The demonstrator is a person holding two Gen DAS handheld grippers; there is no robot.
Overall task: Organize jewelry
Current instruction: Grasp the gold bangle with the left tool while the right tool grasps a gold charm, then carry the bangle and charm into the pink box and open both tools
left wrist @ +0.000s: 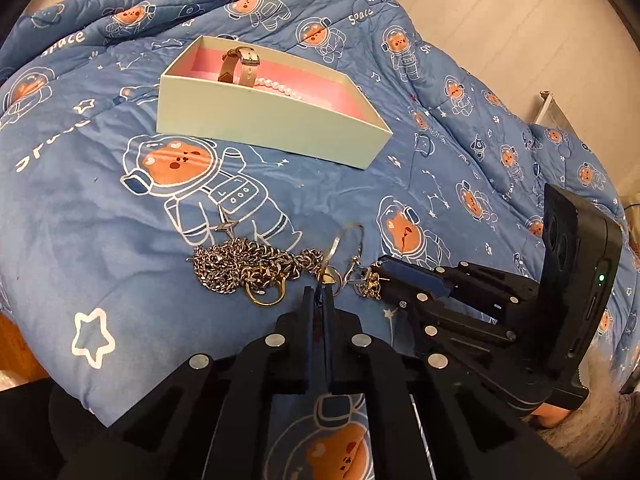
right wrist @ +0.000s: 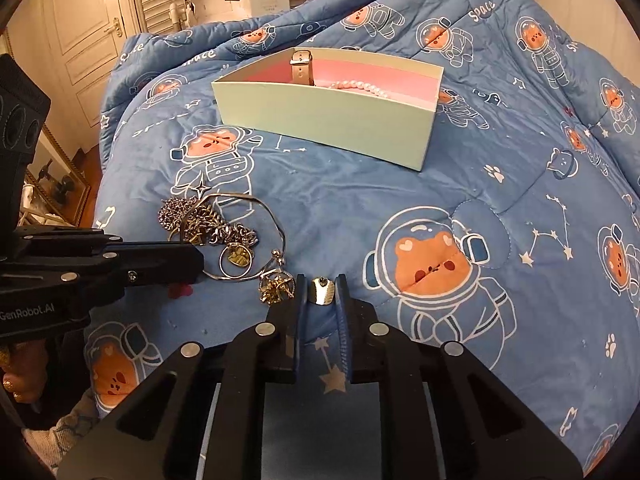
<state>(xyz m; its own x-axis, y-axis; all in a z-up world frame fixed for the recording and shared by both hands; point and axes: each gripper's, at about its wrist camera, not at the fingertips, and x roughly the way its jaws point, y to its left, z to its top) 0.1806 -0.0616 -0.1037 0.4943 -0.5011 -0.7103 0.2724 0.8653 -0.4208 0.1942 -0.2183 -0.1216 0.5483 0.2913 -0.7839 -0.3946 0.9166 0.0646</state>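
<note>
A tangle of silver chains lies on the blue quilt with a gold ring and a thin silver bangle. My left gripper is shut on the bangle's near edge. In the right wrist view the same bangle loops past the left gripper. My right gripper is shut on a small oval gold charm, with a gold cluster piece just left of it. Farther back stands the pale box with pink lining. It holds a beige-strapped watch and a pearl bracelet.
The astronaut-print quilt covers the whole bed and is rumpled behind the box. A pale floor shows beyond the bed's right edge. A door and a gold-framed mirror stand to the left.
</note>
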